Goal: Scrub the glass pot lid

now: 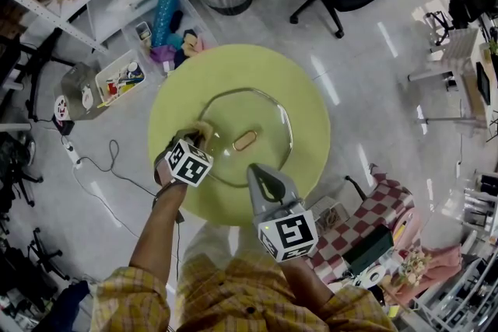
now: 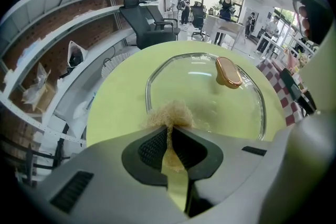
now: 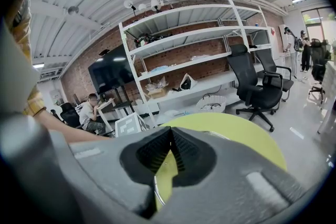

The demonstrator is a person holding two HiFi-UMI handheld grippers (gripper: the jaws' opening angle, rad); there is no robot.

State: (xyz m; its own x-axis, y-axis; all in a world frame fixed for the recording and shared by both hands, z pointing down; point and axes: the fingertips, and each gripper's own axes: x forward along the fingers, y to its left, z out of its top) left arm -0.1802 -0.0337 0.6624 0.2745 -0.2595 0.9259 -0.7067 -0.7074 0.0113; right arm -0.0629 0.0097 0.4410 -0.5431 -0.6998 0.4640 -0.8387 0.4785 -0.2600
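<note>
Left gripper (image 2: 169,127) holds scrubber (image 2: 170,112) at lid (image 2: 202,93) edge.

left gripper (image 1: 201,138): clamped on tan scourer tuft (image 2: 169,113), reaching forward | right gripper (image 1: 258,173): jaws pressed together, nothing between, pointing forward | arms: both outstretched, left forearm (image 1: 159,225) bare, yellow plaid sleeves (image 1: 144,305)

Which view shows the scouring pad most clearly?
The left gripper view: the scouring pad, pinched in the left gripper, shows its fibres. The head view gives only a small tan patch; the right gripper view shows none of it.
</note>
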